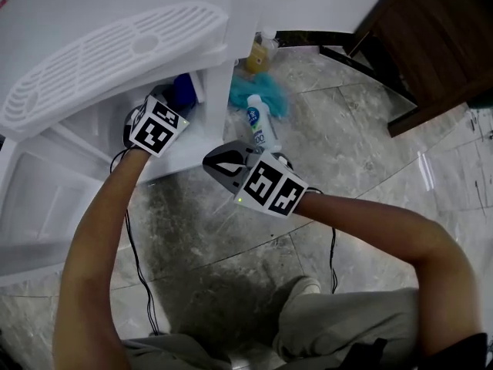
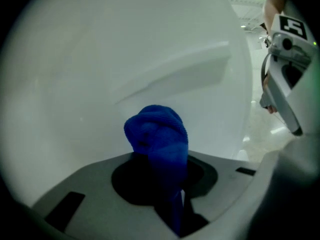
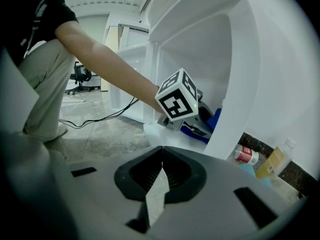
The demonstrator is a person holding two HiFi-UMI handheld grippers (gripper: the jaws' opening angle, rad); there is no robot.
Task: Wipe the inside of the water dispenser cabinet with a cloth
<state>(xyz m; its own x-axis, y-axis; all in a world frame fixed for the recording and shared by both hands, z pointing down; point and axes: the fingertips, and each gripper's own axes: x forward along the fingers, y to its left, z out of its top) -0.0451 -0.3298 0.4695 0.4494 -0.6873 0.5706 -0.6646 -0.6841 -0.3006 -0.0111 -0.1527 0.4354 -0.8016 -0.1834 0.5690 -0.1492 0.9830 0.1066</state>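
A blue cloth point(image 2: 157, 134) is bunched between the jaws of my left gripper point(image 2: 175, 186), which is shut on it. It is held up against the white inner wall point(image 2: 125, 59) of the water dispenser cabinet point(image 1: 192, 141). In the head view the left gripper point(image 1: 171, 102) reaches into the cabinet opening, with the blue cloth point(image 1: 183, 91) just past its marker cube. My right gripper point(image 3: 161, 171) is shut with nothing in it and hangs outside the cabinet front. From there it looks at the left gripper point(image 3: 202, 129) and the cloth point(image 3: 216, 118). The right gripper point(image 1: 219, 164) sits right of the left one.
A white spray bottle point(image 1: 260, 126), a teal cloth point(image 1: 258, 91) and a yellow bottle point(image 1: 258, 52) lie on the stone floor right of the cabinet. Dark wooden furniture point(image 1: 431, 45) stands at the back right. A black cable point(image 1: 139, 268) trails over the floor. The dispenser's white grille point(image 1: 108, 52) overhangs the opening.
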